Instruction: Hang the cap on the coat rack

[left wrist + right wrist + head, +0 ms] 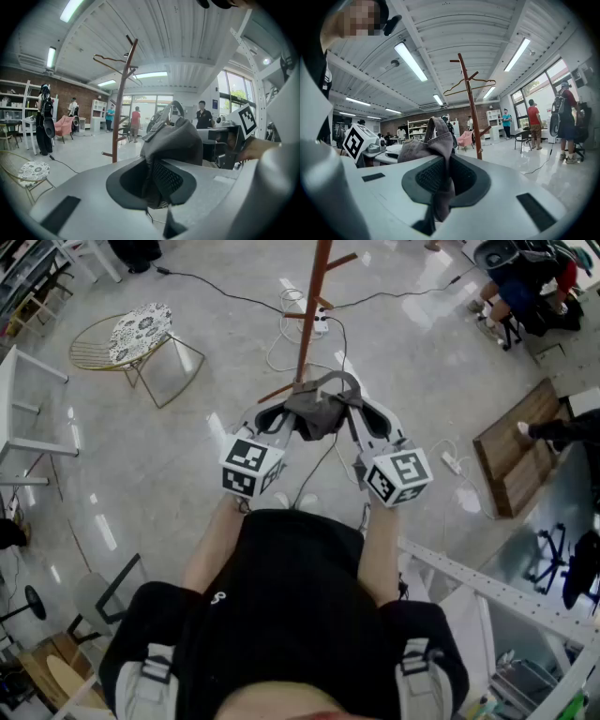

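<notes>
A grey cap [319, 409] hangs stretched between my two grippers, in front of my body. My left gripper [286, 420] is shut on the cap's left side, and cloth [173, 138] bunches up out of its jaws [152, 180]. My right gripper [353, 416] is shut on the right side; the cap [426, 147] with its strap loop rises out of its jaws [443, 180]. The brown wooden coat rack [312, 306] stands on the floor just beyond the cap. Its pole [121, 108] and pegs [471, 108] rise ahead of both grippers, apart from the cap.
A wire hanger [471, 86] hangs on the rack's upper pegs. A gold wire chair with a patterned cushion [131, 338] stands at the left, and a white frame [19, 418] further left. Cables [281, 306] and a power strip [452, 463] lie on the floor. A wooden board [516, 451] is at the right. People stand in the background.
</notes>
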`<state>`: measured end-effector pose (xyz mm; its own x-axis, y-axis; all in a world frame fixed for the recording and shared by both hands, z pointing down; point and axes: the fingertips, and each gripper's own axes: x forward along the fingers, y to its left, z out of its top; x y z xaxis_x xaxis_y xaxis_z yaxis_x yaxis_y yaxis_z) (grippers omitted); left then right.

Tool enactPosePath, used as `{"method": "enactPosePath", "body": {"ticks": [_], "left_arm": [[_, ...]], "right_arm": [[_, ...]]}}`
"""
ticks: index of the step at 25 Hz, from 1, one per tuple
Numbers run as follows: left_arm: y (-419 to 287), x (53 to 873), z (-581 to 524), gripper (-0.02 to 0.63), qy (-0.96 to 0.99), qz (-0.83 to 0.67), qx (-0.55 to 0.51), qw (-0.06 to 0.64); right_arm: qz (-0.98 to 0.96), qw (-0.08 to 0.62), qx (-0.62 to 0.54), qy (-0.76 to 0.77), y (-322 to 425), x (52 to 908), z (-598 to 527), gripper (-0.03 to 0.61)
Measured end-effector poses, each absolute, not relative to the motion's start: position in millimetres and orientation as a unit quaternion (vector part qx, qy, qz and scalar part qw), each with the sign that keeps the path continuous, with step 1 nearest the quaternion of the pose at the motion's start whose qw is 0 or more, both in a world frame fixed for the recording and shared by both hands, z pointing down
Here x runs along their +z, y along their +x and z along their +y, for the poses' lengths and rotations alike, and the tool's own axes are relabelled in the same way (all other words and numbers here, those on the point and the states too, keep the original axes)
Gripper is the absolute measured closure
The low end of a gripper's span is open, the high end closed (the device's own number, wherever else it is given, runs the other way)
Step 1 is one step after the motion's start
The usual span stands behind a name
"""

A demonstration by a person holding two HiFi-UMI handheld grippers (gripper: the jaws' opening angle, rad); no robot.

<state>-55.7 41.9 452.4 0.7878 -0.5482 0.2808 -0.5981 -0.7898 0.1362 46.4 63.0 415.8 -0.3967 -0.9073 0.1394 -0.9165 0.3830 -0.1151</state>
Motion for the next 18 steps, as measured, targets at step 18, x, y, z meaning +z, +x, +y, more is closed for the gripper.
{"method": "enactPosePath", "body": {"ticks": [18], "left_arm": [[1.5,452.7,38.5,0.584,0.938,-0.308,0.113,0.109]], "right_arm": [[-0.824,0.024,0.067,0.562,104.9,416.1,57.5,0.561]]}}
